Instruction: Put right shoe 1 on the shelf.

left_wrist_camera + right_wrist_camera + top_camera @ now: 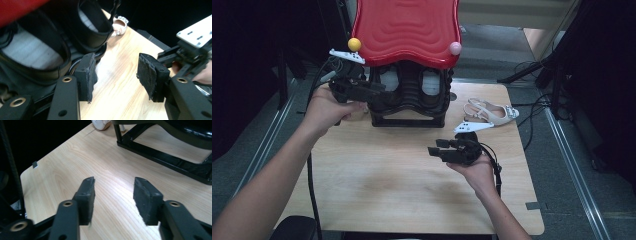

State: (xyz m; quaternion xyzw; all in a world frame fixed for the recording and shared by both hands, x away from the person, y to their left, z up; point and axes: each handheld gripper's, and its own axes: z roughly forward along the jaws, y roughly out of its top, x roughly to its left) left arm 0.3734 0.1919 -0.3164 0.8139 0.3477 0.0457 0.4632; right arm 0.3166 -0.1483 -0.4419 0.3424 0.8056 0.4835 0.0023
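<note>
Your left gripper sat spread against the stool at the table's back edge; a careless close risked tipping it. Your right gripper hovered spread mid-table, near the sandal.

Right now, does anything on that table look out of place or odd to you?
One thing: a single pale sandal lies alone on the wooden table, beside the black rack with the red top. No matching shoe is in sight. Otherwise nothing looks spilled or broken, and both grippers are open and hold nothing.
</note>
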